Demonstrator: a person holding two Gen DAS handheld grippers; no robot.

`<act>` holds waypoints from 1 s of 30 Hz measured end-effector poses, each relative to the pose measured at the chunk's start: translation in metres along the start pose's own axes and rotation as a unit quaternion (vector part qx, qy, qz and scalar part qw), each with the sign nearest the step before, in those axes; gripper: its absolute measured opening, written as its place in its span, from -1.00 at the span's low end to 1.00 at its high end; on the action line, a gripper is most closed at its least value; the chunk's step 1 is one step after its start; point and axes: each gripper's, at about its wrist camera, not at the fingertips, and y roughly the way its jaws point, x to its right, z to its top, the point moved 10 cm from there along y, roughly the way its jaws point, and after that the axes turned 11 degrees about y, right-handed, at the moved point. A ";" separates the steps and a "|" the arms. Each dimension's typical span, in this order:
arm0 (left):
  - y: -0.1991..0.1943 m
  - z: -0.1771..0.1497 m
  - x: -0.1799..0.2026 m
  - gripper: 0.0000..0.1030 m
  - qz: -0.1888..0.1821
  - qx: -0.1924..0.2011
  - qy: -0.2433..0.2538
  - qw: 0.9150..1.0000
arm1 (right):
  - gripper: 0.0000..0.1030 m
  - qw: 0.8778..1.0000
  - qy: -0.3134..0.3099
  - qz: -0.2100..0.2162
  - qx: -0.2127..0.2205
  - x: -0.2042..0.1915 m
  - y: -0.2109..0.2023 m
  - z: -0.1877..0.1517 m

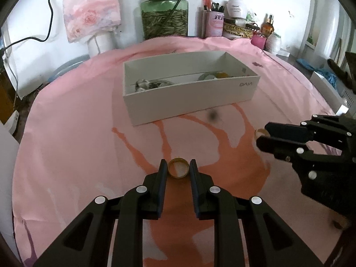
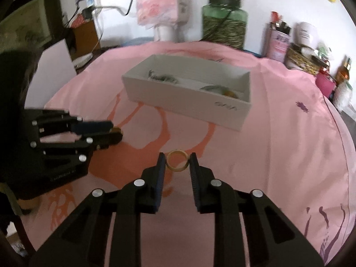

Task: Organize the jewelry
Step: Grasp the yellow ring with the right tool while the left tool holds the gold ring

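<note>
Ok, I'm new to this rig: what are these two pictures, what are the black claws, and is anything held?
Each picture comes from a camera on a hand-held tool, looking along its two fingers. The left wrist view shows the left tool clamped on a gold ring, with the right tool at the side. The right wrist view shows that right tool clamped on a second gold ring. Ahead on the pink cloth stands a white box with jewelry inside.

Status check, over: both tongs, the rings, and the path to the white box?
Left tongs shut on gold ring. Right tongs shut on second ring. White box ahead, path open.
</note>
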 end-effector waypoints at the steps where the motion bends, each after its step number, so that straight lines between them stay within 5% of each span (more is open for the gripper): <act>1: 0.000 0.003 0.000 -0.60 0.004 0.002 0.001 1.000 | -0.59 1.000 0.008 0.000 0.000 0.004 0.000 0.002; 9: 0.007 0.005 0.002 -0.57 0.013 0.003 0.002 1.000 | -0.59 1.000 0.010 -0.007 -0.017 0.010 0.011 -0.001; 13: 0.007 0.003 -0.002 -0.25 0.013 0.001 -0.009 1.000 | -0.57 1.000 0.003 -0.013 -0.023 0.009 0.014 -0.005; 30: 0.004 0.004 0.000 -0.23 0.016 0.010 -0.005 1.000 | -0.34 1.000 0.008 -0.006 -0.018 0.009 0.007 -0.004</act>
